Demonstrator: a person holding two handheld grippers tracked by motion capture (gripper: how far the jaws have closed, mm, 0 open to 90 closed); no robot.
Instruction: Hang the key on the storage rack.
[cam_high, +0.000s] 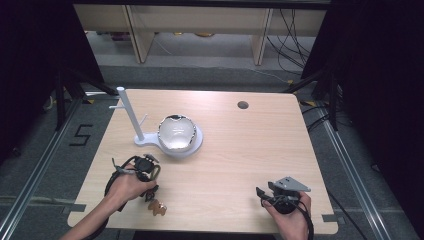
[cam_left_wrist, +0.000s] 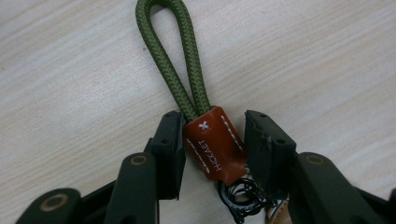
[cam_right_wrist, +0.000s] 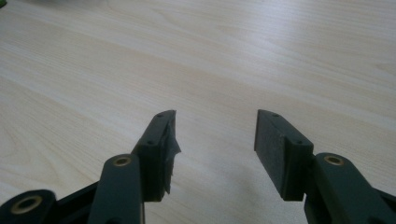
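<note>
Keychain (cam_left_wrist: 212, 142) is lying at table's (cam_high: 240, 150) 7 o'clock, leather tab being straddled by left gripper (cam_left_wrist: 212, 140), jaws half-parted, contact unclear. Tab should be centred before squeezing. Right gripper (cam_right_wrist: 215, 140) is being held wide, empty.

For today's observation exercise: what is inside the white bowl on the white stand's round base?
The glossy white bowl, seen in the high view, holds nothing visible, just reflections on its inner wall. It covers most of the white round base, so what lies beneath it stays hidden.

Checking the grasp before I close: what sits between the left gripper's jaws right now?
In the left gripper view, the orange leather tab of the green braided cord loop sits between the left gripper's parted jaws.
</note>
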